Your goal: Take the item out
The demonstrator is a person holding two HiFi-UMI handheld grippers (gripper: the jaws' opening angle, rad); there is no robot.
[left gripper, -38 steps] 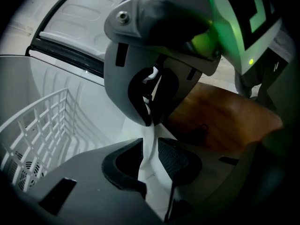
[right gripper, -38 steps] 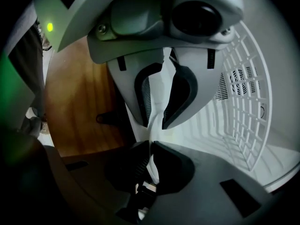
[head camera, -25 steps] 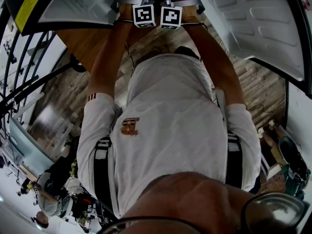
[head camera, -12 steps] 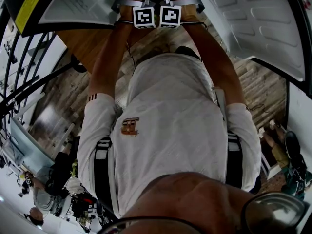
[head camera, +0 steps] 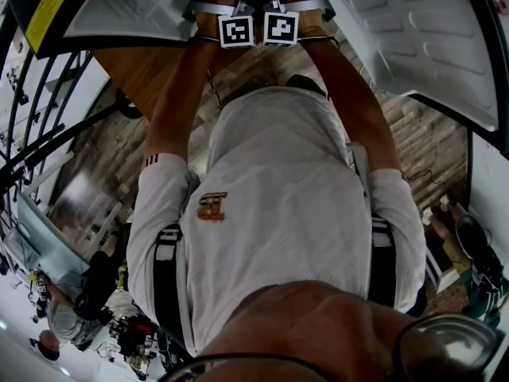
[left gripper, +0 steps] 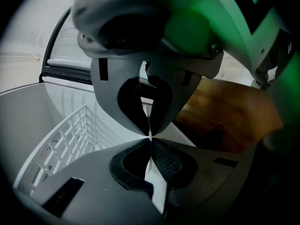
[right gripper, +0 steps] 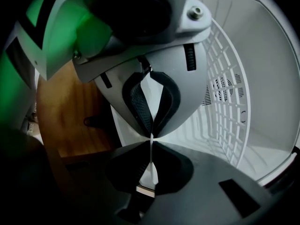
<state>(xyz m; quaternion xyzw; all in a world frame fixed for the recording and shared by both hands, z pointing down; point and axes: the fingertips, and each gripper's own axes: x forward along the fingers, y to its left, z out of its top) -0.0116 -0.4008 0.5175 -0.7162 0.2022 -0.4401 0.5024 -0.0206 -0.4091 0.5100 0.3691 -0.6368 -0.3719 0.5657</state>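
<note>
Two grippers, one person, one white chest.

1. Left gripper (left gripper: 150, 136): jaws pressed together, pads meeting along a thin line, nothing between them. In the head view it sits at the top of the frame (head camera: 221, 2), with its marker cube just beside the other gripper's cube.
2. Right gripper (right gripper: 152, 136): likewise clenched on nothing. In the head view it is just to the right of its partner (head camera: 296, 2).
3. White chest (right gripper: 262, 55): probably a freezer with its lid (head camera: 413, 38) raised. Both grippers are held at arm's length at its opening, side by side. This reads as a pose struck before reaching in, not as a grasp in progress.
4. Wire basket (left gripper: 70, 135): white, hung against the inner wall of the chest. It also shows in the right gripper view (right gripper: 229, 111), and no contents can be seen in it.
5. Wooden floor (left gripper: 229, 111): brown, outside the chest wall.
6. Item to take out: not found in any view. It may lie deeper in the chest, below what the cameras reach.

Only the gripper views show the chest's inside and the jaws. Only the head view shows the person's white shirt (head camera: 278, 205), both outstretched arms and how close together the grippers are.
</note>
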